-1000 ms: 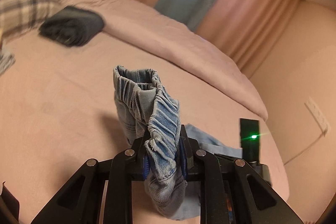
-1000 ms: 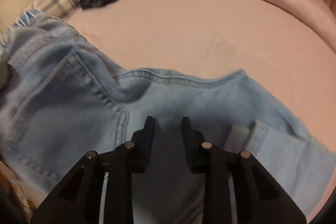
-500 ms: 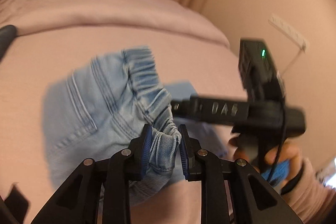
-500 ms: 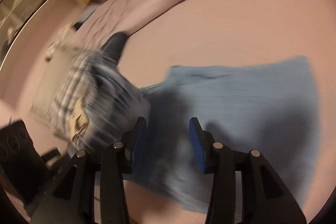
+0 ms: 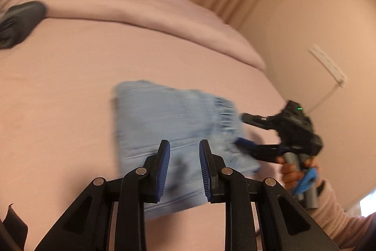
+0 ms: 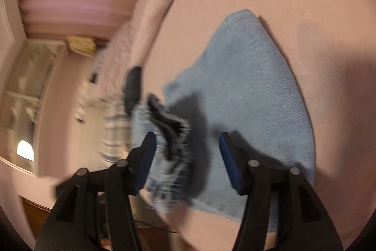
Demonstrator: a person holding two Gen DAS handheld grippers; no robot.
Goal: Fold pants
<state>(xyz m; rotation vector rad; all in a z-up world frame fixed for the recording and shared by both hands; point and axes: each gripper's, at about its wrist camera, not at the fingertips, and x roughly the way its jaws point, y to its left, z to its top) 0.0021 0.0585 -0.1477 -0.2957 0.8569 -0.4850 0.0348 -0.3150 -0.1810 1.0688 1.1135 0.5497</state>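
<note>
With both the left gripper point(image 5: 183, 166) and right gripper point(image 6: 186, 159) open and empty, press the folded pants point(image 5: 178, 131) flat on the bed point(image 5: 70, 86) — square the edges.

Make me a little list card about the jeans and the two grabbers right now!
jeans: light blue jeans lying folded on the pink bed sheet
left gripper: open, holding nothing, above the jeans
right gripper: open, holding nothing, at the jeans' elastic waistband edge
other clothes: dark folded garment farther back on the bed
picture: blurry
</note>
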